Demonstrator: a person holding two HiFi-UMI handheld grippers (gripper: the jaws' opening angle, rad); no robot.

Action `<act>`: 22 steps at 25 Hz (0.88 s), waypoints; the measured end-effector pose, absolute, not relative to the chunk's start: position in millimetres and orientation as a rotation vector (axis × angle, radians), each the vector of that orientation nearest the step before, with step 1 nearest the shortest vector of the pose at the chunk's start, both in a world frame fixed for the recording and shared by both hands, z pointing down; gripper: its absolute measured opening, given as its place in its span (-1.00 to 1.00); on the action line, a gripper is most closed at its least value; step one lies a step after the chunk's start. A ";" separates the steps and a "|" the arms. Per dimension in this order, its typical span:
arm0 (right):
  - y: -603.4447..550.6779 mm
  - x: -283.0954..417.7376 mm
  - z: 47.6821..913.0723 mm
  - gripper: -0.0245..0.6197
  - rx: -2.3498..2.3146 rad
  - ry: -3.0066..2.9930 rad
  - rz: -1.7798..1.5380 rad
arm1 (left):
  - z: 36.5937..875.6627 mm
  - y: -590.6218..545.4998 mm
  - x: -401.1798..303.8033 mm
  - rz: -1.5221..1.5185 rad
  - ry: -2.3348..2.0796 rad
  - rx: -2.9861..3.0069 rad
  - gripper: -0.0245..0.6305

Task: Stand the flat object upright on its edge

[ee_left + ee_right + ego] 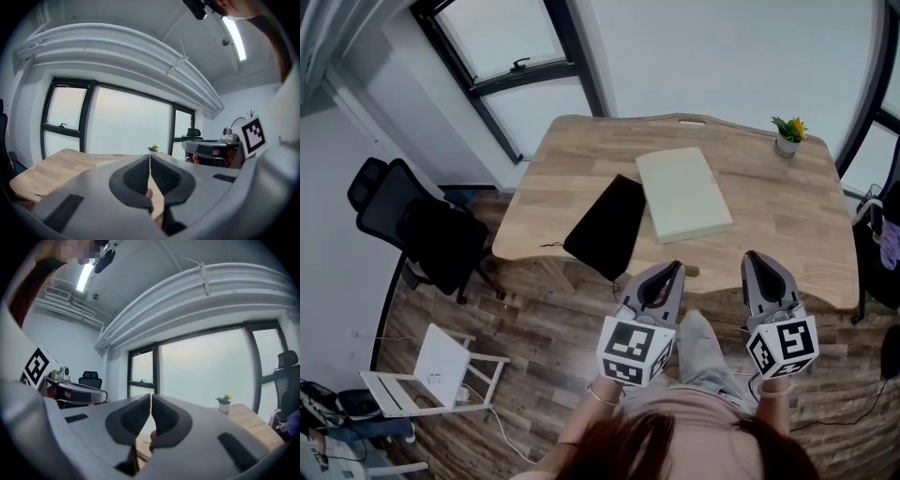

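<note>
The box (684, 194) lies flat at the middle of the table (792, 220). It is the likeliest thing to be stood up. Both grippers hover just off the table's near edge, so the box is straight ahead of them and a little lower. Its long axis runs from the table's near edge toward the far edge, skewed slightly, so a short end faces the grippers and the long sides run away from them.

The left gripper (672, 269) lines up with that near end. The right gripper (755, 255) sits just outside the box's near right corner. Neither is clearly nearer, though the left has the straighter line in. Both grippers have their jaws pressed together with nothing between them. They would have to part before they could take an edge.

The box is a pale, cream-green rectangle with a smooth matte top, crisp corners and a shallow side wall. It looks rigid, like card or a closed case, and thick enough to balance on a long side.

The table is light wood with visible grain and a wavy rounded rim. A black pouch (607, 227) lies on the table's left half, just beside the box. It looks soft and limp, and its near corner seems to hang over the near edge. A small potted plant (787, 134) stands at the table's far right corner, well apart from the box.
</note>
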State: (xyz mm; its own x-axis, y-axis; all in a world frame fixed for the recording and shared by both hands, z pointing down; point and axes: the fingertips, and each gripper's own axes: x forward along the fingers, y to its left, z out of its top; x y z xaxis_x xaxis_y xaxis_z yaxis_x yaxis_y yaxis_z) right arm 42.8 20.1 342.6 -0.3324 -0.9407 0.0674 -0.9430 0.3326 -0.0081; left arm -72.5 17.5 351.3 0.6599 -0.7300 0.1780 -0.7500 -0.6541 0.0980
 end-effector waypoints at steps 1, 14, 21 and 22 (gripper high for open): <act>15.9 42.7 342.5 -0.90 1.783 -2.524 0.073 | 351.4 13.6 -71.5 0.185 -1.216 2.712 -0.89; -56.8 58.7 357.2 -0.92 1.742 -2.510 0.135 | 359.2 -60.7 -62.2 0.200 -1.238 2.699 -0.89; -104.6 67.6 372.0 -0.92 1.704 -2.494 0.186 | 366.2 -109.0 -53.5 0.217 -1.237 2.688 -0.89; -111.1 69.2 373.8 -0.92 1.699 -2.492 0.191 | 367.3 -115.6 -52.5 0.218 -1.238 2.687 -0.89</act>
